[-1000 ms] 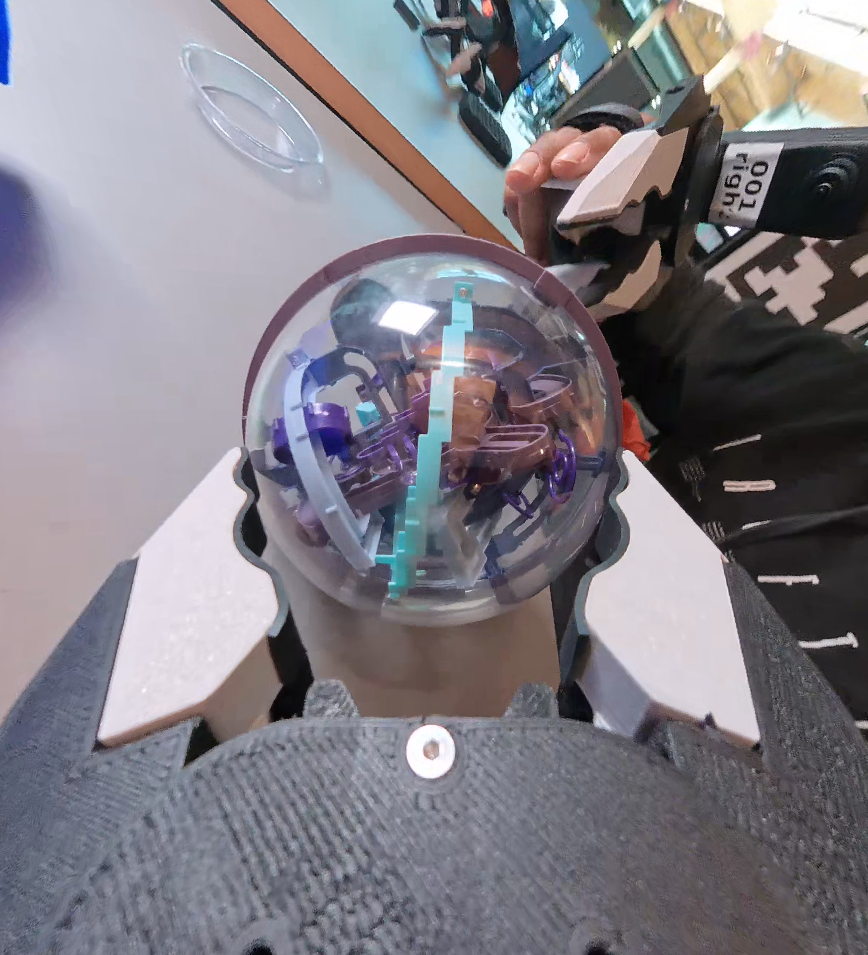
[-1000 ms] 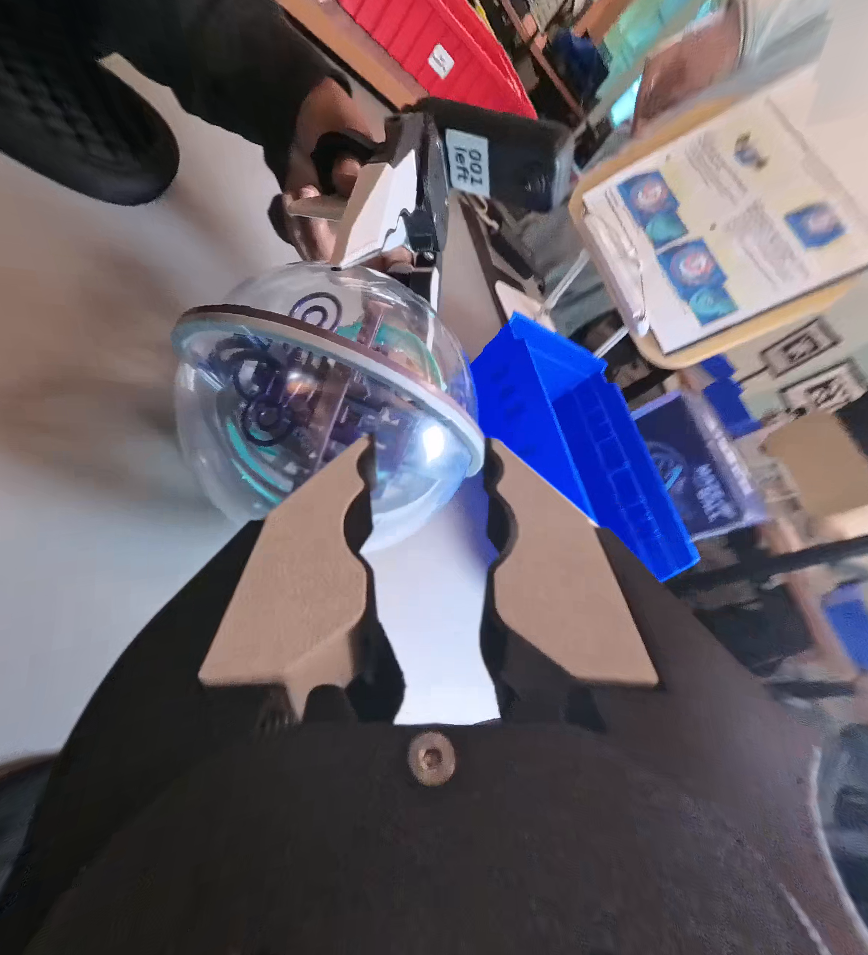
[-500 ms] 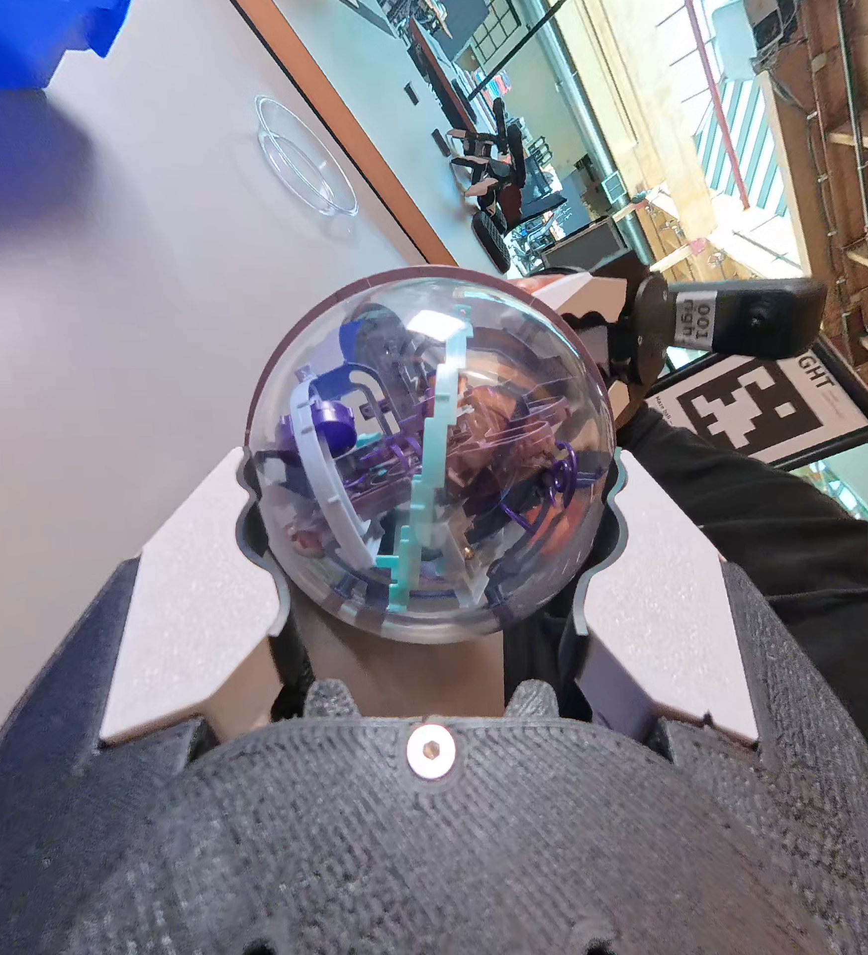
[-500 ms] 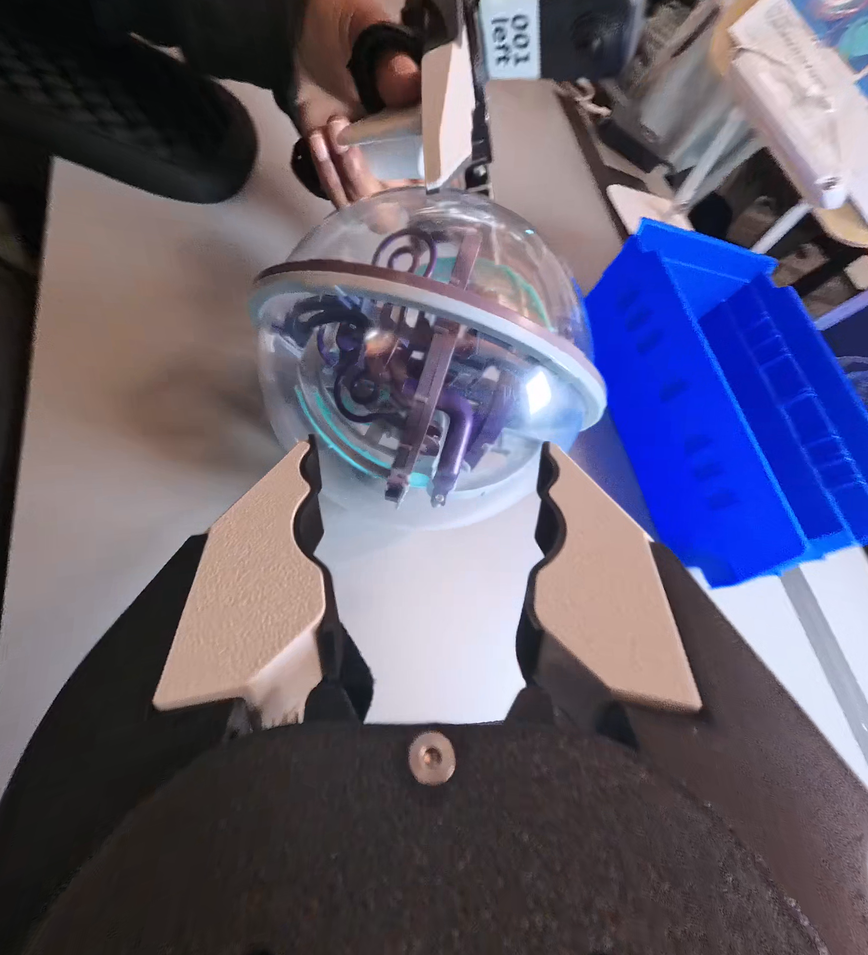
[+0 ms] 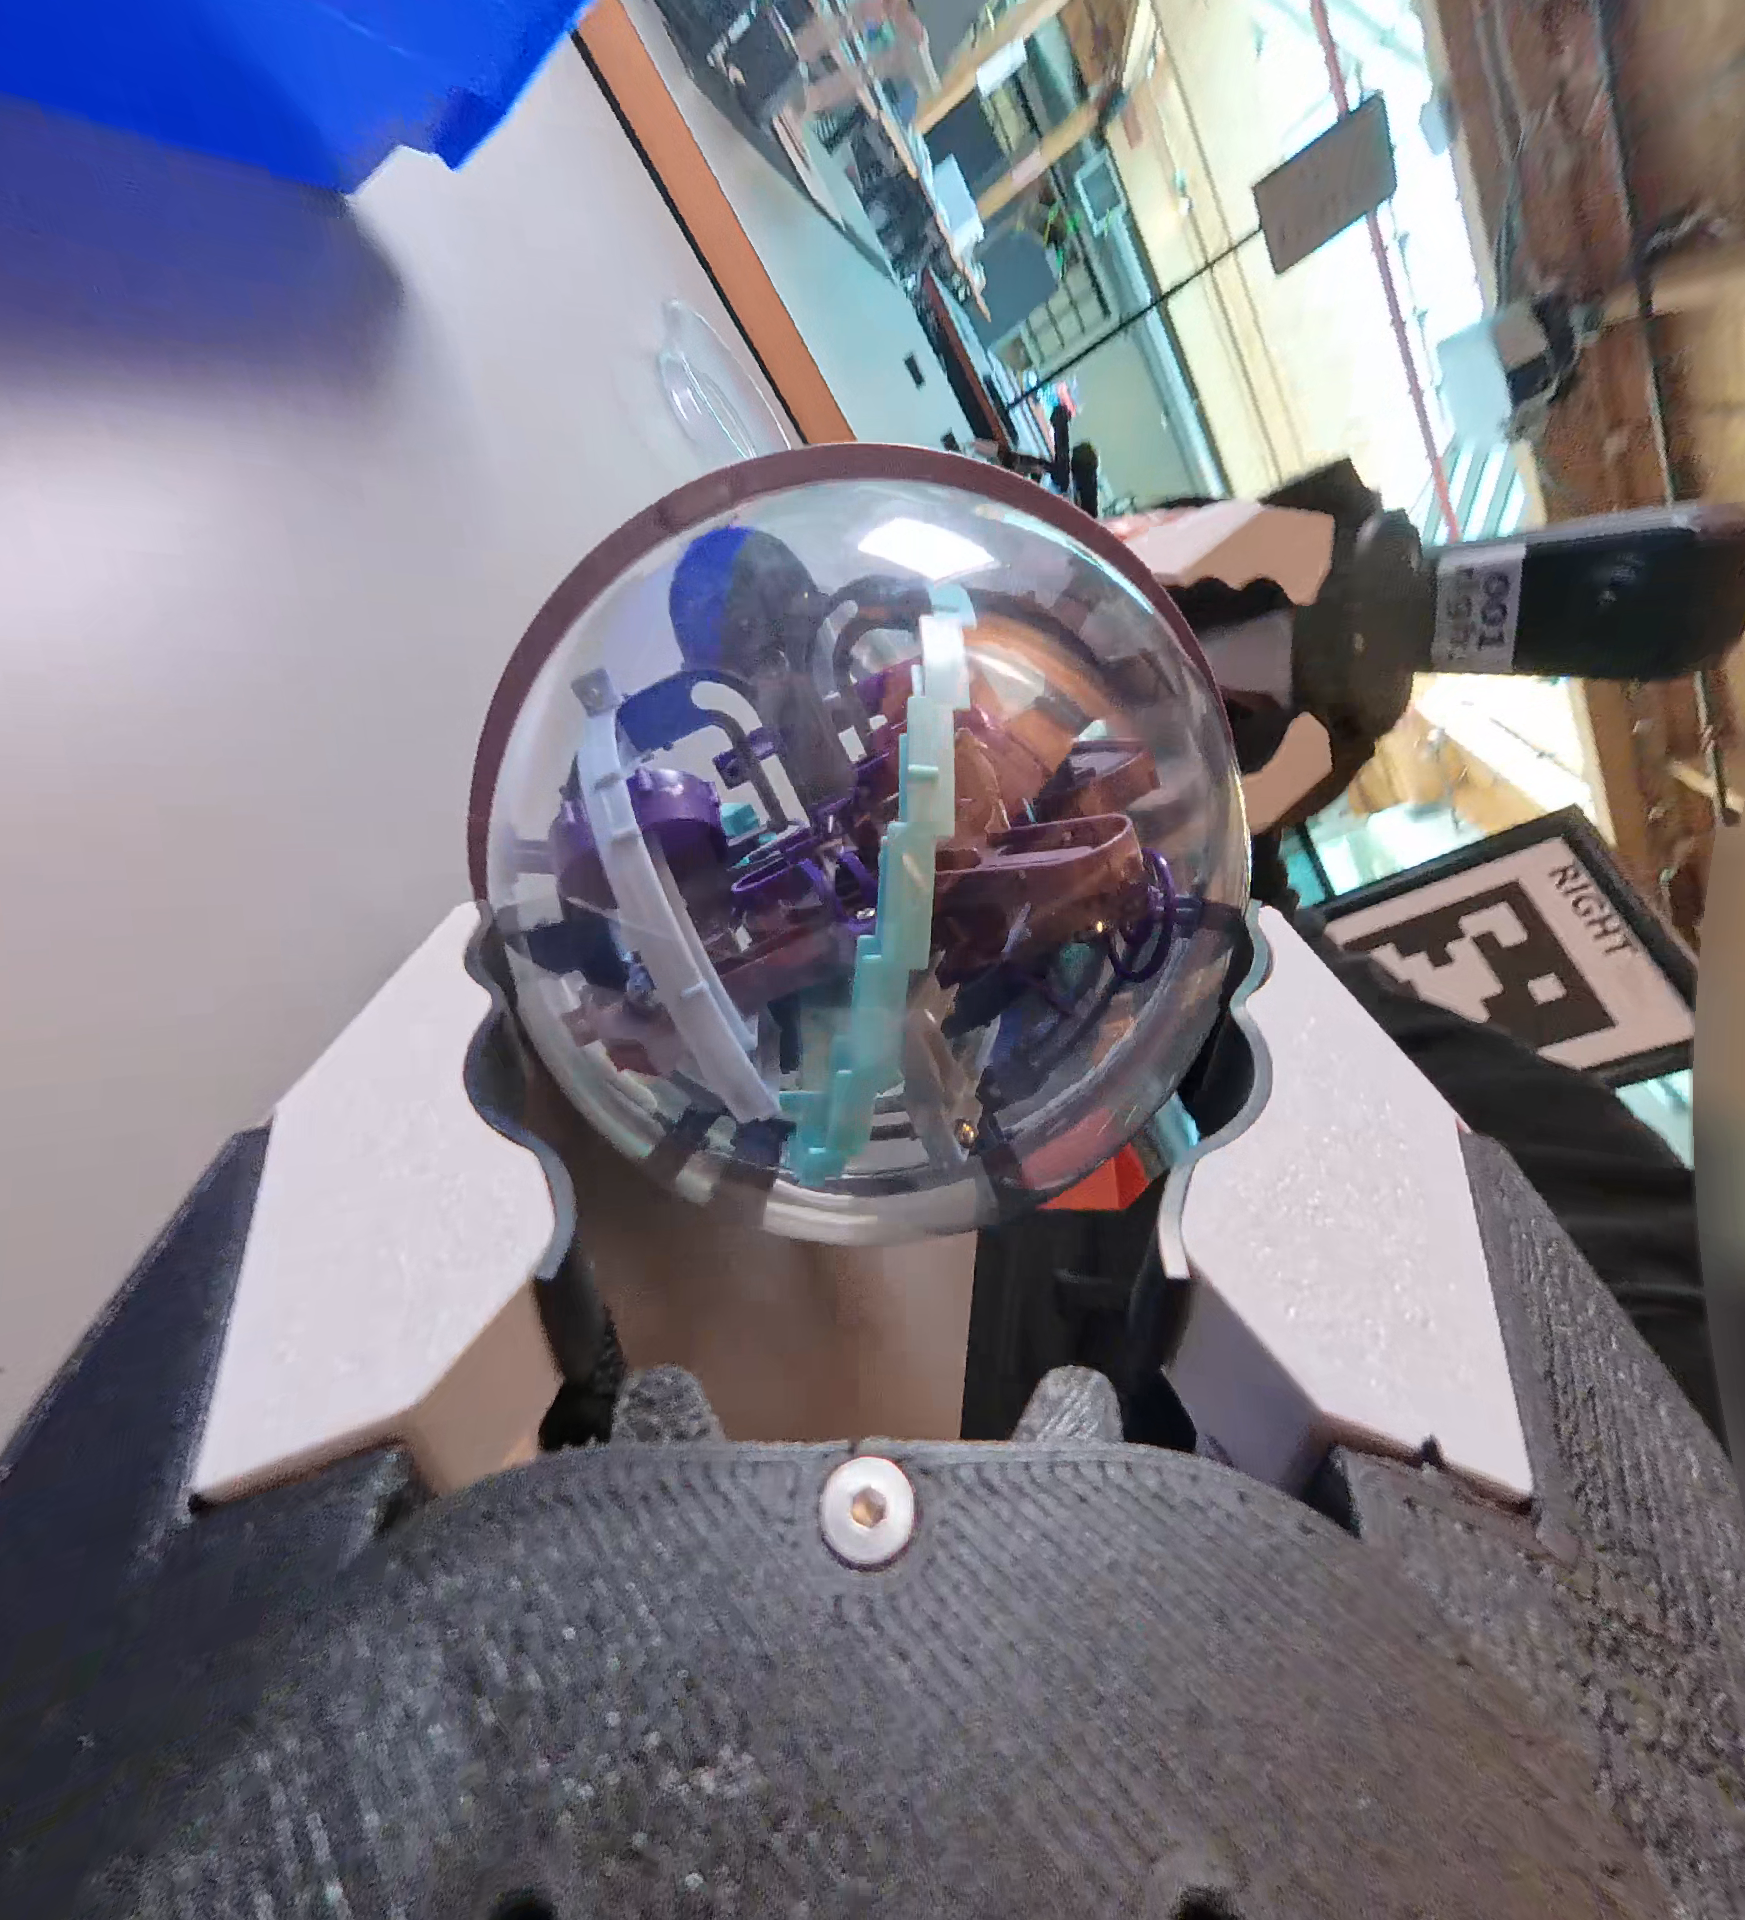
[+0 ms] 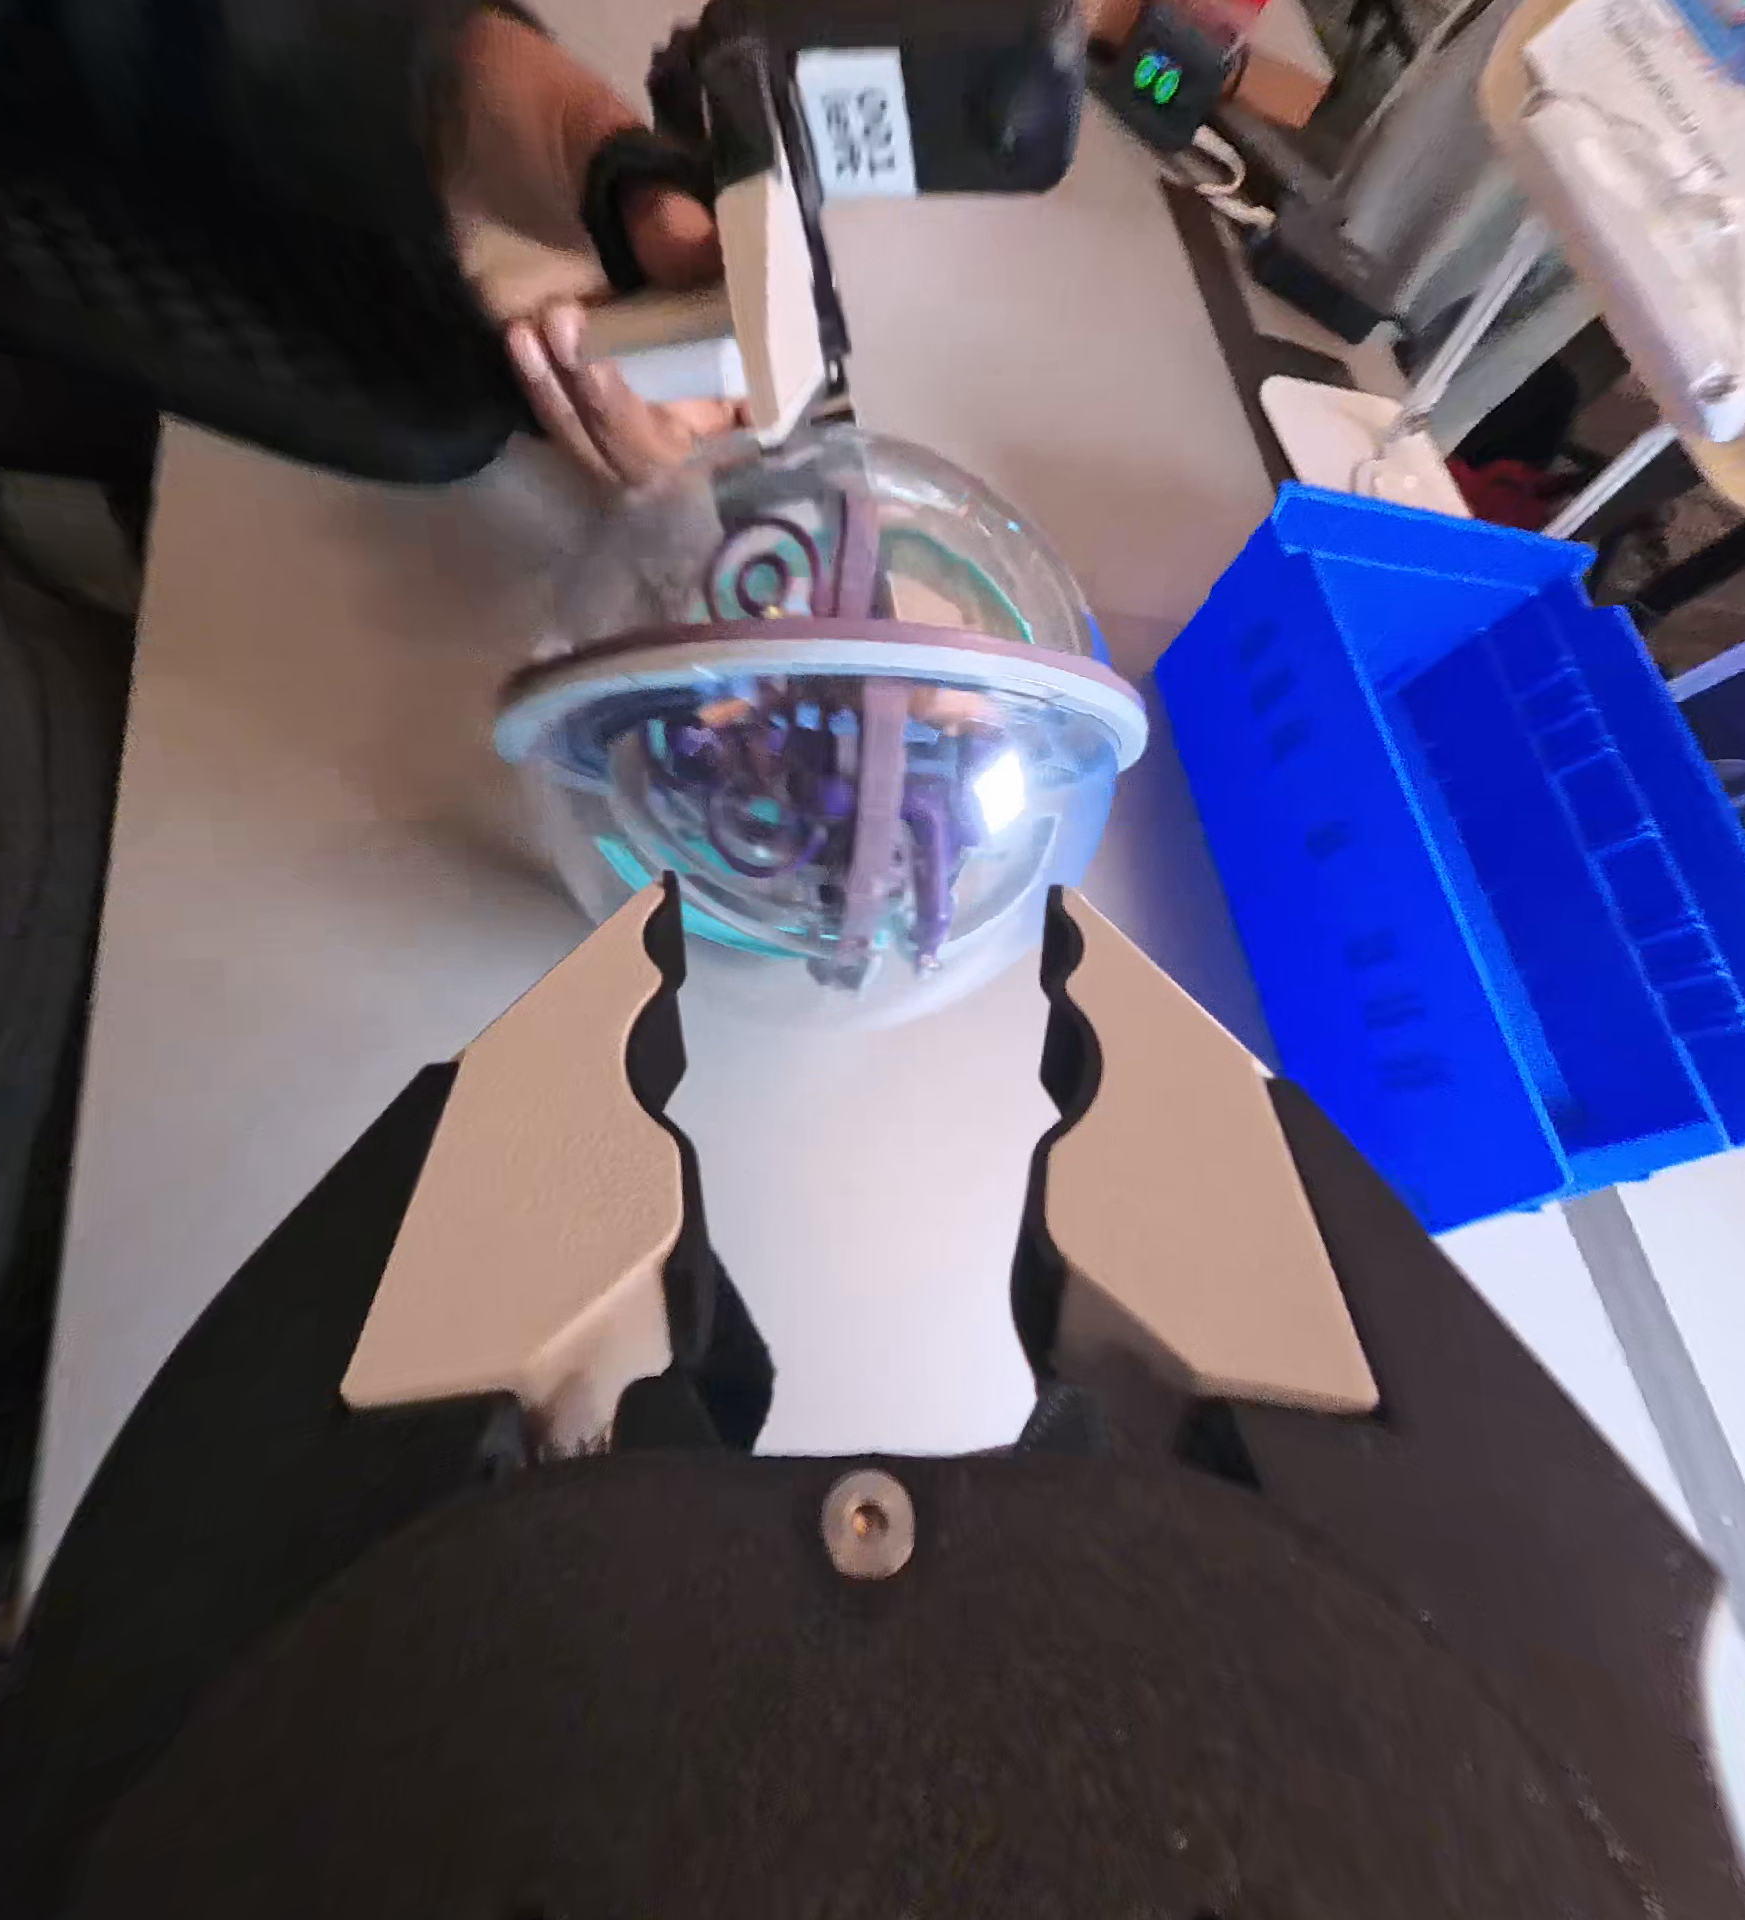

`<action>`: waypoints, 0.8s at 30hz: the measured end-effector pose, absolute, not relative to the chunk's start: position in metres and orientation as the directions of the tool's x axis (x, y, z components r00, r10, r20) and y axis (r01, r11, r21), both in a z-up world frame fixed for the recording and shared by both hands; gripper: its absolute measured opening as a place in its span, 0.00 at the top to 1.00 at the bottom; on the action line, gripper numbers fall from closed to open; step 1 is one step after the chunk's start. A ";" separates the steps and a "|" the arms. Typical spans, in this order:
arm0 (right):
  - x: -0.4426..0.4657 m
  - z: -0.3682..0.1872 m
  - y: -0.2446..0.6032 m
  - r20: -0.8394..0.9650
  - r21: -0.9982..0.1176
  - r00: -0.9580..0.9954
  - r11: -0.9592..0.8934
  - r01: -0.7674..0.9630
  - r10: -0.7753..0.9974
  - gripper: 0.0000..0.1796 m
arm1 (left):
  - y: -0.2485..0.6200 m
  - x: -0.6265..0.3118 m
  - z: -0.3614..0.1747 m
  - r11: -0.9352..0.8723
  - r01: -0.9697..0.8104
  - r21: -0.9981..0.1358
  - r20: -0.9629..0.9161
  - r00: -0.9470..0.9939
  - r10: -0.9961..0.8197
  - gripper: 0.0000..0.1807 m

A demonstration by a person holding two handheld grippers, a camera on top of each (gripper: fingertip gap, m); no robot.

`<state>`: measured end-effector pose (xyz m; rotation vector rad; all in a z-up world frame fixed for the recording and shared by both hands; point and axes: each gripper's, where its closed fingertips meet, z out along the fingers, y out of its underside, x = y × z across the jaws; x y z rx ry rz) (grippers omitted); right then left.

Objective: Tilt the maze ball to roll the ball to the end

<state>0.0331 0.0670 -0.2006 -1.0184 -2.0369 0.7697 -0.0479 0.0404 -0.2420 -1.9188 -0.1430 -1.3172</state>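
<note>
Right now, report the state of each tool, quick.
Left tool: shut on the maze ball, a finger on either side.
Right tool: open, fingertips at the ball's near side, not clamped.

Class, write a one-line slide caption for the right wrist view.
Right claw cradles the clear maze ball above the white table, blue bin alongside.

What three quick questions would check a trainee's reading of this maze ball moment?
1. True or false: the left gripper has the maze ball between its jaws.
2. The bin beside the ball is: A red, B blue, C green?
3. What clear thing lies on the table beyond the ball?
Key: 1 true; 2 B; 3 a dish.
</note>
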 end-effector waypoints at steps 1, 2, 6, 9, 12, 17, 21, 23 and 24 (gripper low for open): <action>0.038 -0.195 0.060 0.325 -0.777 -0.403 0.484 0.403 0.856 0.64 | 0.040 -0.049 -0.242 -0.676 0.513 -0.529 0.837 0.449 -0.314 0.26; 0.042 -0.191 0.052 0.309 -0.800 -0.372 0.451 0.396 0.875 0.68 | 0.040 -0.051 -0.242 -0.668 0.529 -0.523 0.842 0.445 -0.306 0.26; 0.048 -0.196 0.013 0.129 -0.892 -0.247 0.222 0.394 0.960 0.73 | 0.041 -0.057 -0.241 -0.624 0.608 -0.492 0.865 0.424 -0.269 0.28; 0.040 -0.214 -0.002 0.060 -0.916 -0.086 0.090 0.391 0.994 0.76 | 0.040 -0.060 -0.240 -0.574 0.671 -0.469 0.880 0.410 -0.240 0.31; 0.031 -0.222 -0.012 0.023 -0.945 0.052 0.005 0.328 0.998 0.81 | 0.036 -0.064 -0.241 -0.498 0.754 -0.428 0.903 0.376 -0.207 0.40; 0.026 -0.234 -0.002 0.104 -0.942 0.184 0.038 0.333 0.977 0.89 | 0.024 -0.048 -0.255 -0.487 0.792 -0.368 0.930 0.315 -0.191 0.47; 0.025 -0.235 0.011 0.111 -0.944 0.197 0.041 0.327 0.974 1.00 | 0.017 -0.036 -0.264 -0.504 0.752 -0.425 0.904 0.375 -0.203 0.54; 0.025 -0.238 0.014 0.150 -0.937 0.179 0.082 0.339 0.972 1.00 | 0.015 -0.030 -0.267 -0.515 0.737 -0.437 0.898 0.387 -0.208 0.55; 0.026 -0.239 0.014 0.172 -0.933 0.166 0.107 0.344 0.971 1.00 | 0.015 -0.029 -0.269 -0.523 0.729 -0.441 0.896 0.393 -0.207 0.55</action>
